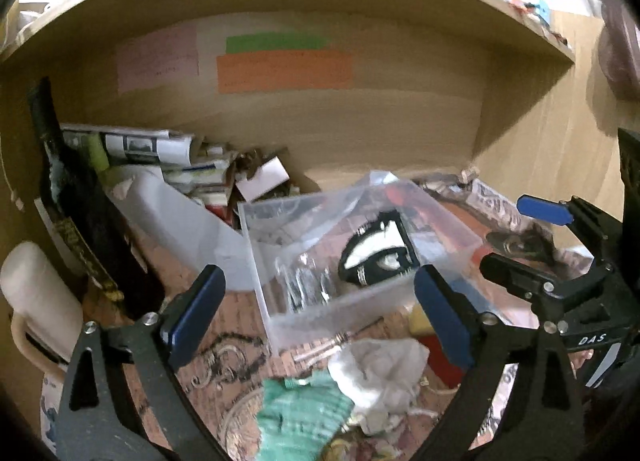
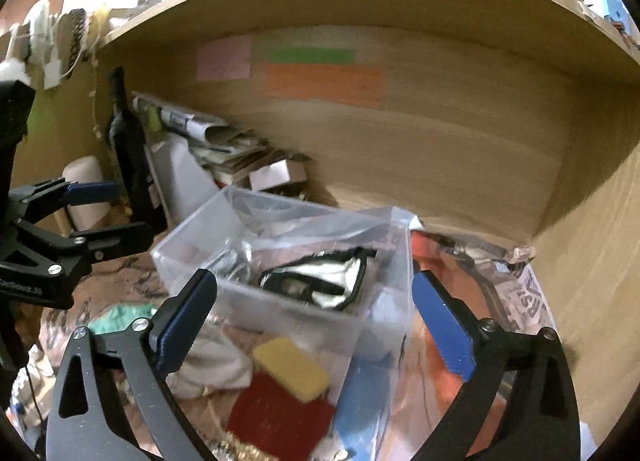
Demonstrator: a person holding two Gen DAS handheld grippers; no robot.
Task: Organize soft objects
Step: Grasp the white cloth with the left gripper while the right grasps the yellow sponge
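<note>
A clear plastic box stands on the cluttered desk and holds a black-and-white soft item and a clear bag. My left gripper is open and empty just before the box, above a green knitted cloth and a crumpled white cloth. My right gripper is open and empty, its fingers either side of the box's near corner. A yellow sponge, a red pad and a blue pad lie below it.
A wooden shelf back carries pink, green and orange notes. Papers and small boxes pile at the back left beside a dark bottle and a white mug. The right gripper shows at the left view's right edge.
</note>
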